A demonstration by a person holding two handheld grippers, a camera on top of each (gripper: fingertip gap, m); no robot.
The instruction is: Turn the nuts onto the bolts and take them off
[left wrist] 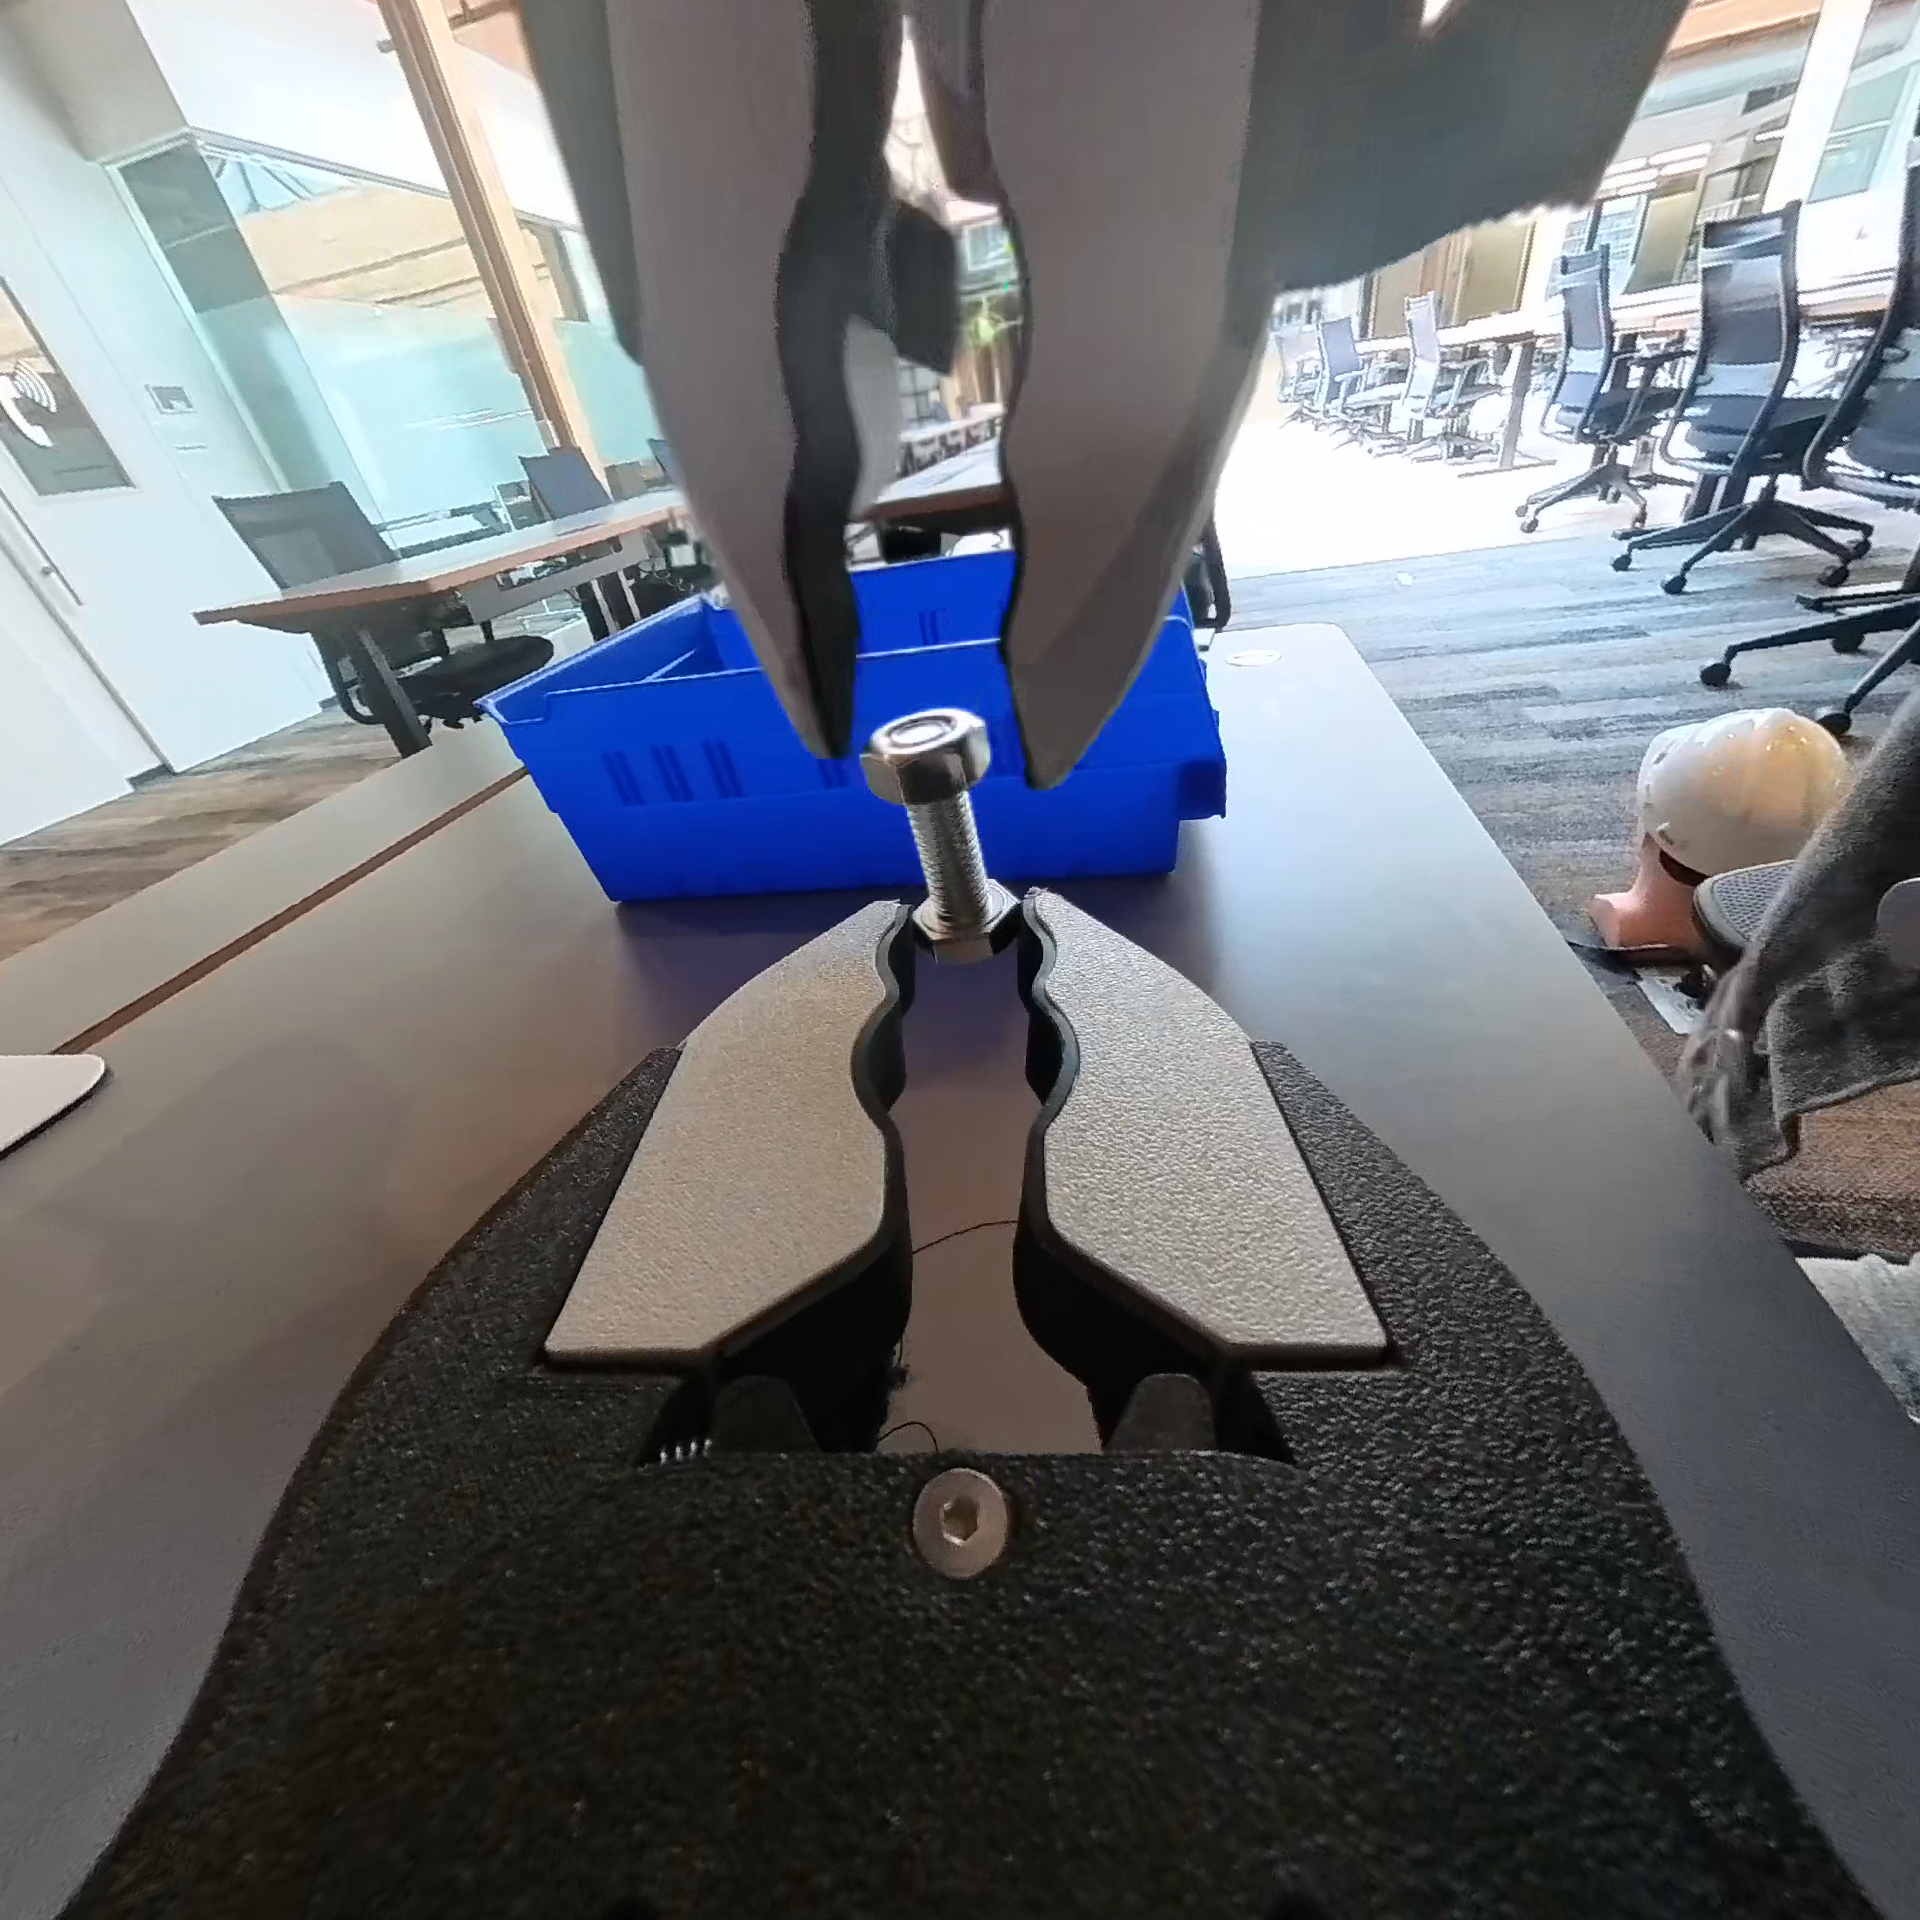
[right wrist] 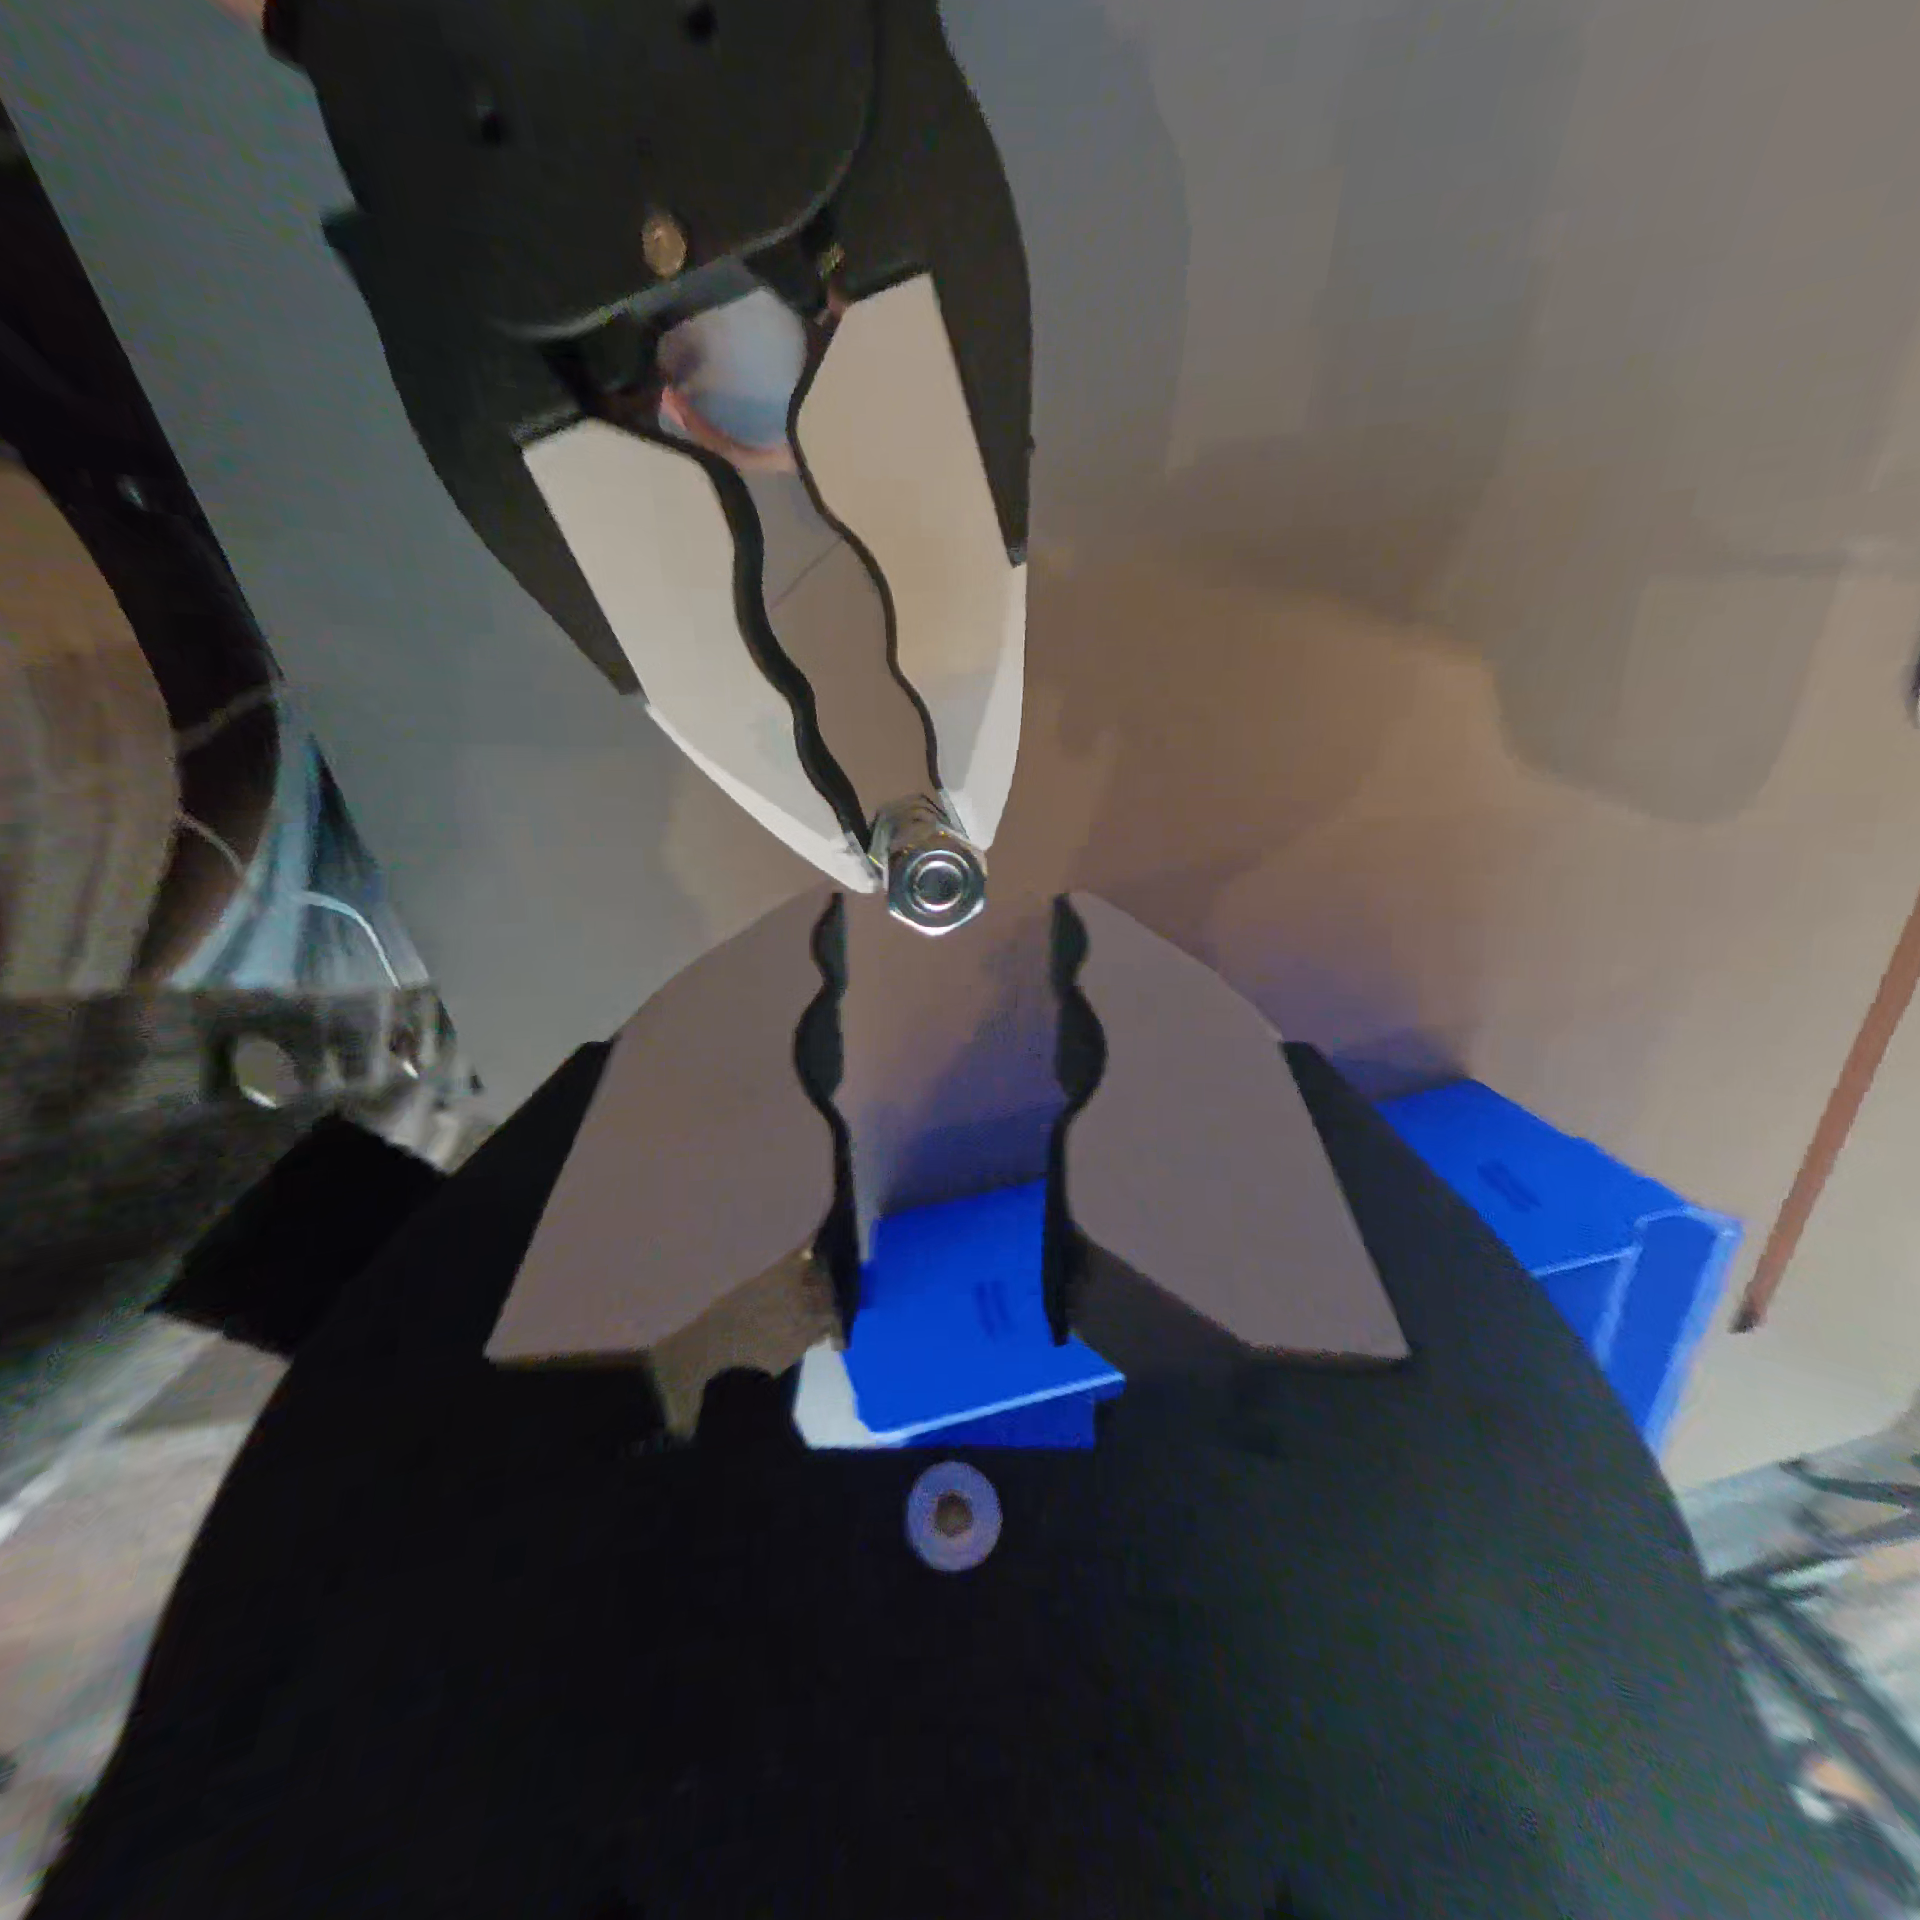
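While the left claw (left wrist: 954, 928) is closed on the nut (left wrist: 953, 940) at the foot of an upright bolt (left wrist: 941, 821), the right claw (left wrist: 928, 764) hangs above with its tips spread either side of the bolt head, apparently not yet touching it.

Item: steel hex bolt with nut threaded on the lower end of its shank, held clear above the dark surface (left wrist: 312, 997); a blue bin (left wrist: 727, 790) stands beyond the left claw.

Handling, as judged: small, rigid, light; polished metal likely slippery against the pads. Best taken across opposing flats of the hex head, not on the threads, which give poor purchase.

Views compared: the left wrist view gives the bolt side-on, showing shank, threads and the nut's seat between the tips. The right wrist view looks down the bolt's axis, showing the head end-on just ahead of the wide-set right claw, and the left claw reaching in from beyond; threads are scarcely visible there.
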